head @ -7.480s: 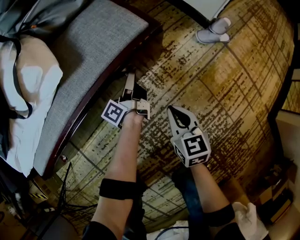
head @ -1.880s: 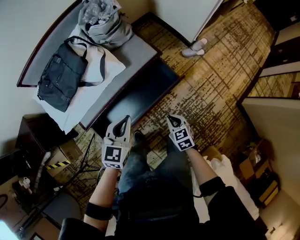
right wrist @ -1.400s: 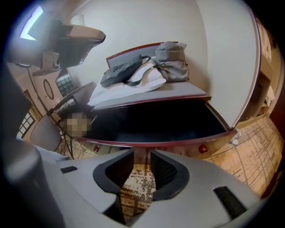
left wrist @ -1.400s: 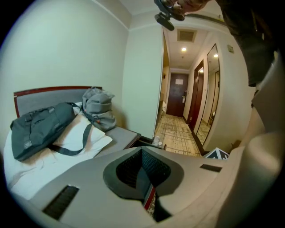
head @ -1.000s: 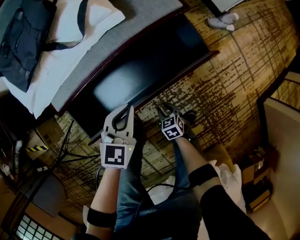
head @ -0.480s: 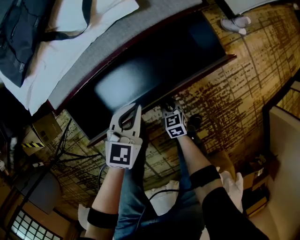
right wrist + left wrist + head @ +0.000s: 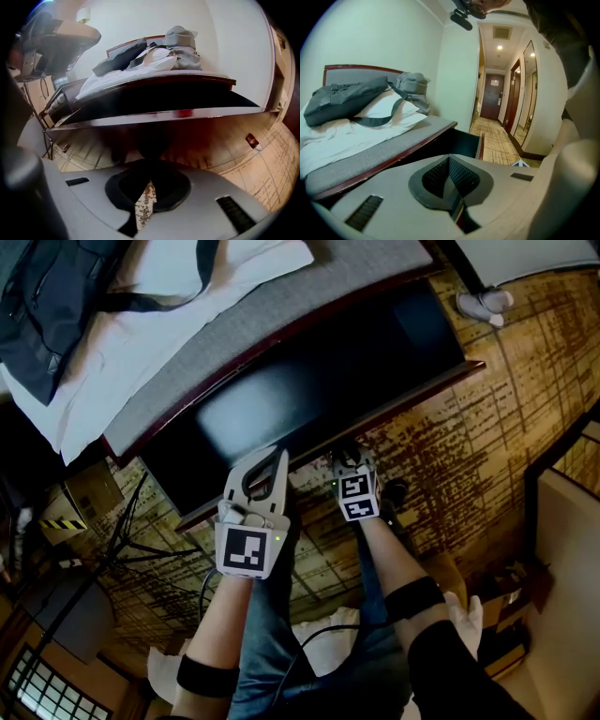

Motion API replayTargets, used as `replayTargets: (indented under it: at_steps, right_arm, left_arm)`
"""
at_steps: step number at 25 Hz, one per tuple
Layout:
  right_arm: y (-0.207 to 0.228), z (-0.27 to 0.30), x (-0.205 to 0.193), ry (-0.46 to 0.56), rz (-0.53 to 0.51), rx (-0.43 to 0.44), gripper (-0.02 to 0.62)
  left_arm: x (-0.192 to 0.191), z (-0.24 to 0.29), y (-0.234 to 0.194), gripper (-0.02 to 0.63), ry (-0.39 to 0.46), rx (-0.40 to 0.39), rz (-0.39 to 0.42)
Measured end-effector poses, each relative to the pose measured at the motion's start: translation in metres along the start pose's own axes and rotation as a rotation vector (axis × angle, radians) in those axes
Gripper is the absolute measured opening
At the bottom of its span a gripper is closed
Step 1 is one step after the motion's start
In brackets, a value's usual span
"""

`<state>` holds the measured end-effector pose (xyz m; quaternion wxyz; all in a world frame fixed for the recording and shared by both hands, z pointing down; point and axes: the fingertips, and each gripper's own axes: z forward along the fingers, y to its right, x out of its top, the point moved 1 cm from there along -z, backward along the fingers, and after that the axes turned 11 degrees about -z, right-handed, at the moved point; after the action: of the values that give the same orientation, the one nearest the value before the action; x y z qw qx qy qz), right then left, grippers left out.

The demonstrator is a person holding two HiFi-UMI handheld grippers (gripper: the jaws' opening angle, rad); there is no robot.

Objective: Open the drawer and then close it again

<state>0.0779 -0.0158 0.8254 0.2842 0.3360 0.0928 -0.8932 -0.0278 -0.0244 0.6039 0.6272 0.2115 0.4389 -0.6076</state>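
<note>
The drawer is open, and the left gripper and right gripper, both pressed shut and empty, sit by its front, so pushing it closed looks next.

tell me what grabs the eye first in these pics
A dark drawer stands pulled out from under the bed, mid head view. The left gripper and right gripper, both shut and empty, point at its front edge. A dark bag lies on white bedding, upper left.

Head view looks steeply down; both gripper views face the drawer.
</note>
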Motion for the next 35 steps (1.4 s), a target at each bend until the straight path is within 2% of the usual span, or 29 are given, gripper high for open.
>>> replayTargets:
  at_steps: [8, 20, 35]
  right_arm:
    - [0.010, 0.034, 0.038, 0.038, -0.004, -0.008, 0.000]
    - [0.022, 0.078, 0.087, 0.088, 0.003, -0.012, 0.000]
    - [0.038, 0.127, 0.144, 0.133, -0.021, -0.025, 0.000]
  left_arm:
    - [-0.006, -0.009, -0.021, 0.003, 0.012, 0.027, -0.017]
    - [-0.005, -0.013, -0.067, 0.003, 0.051, 0.110, -0.052]
    - [-0.024, -0.023, -0.098, 0.003, 0.066, 0.175, -0.104]
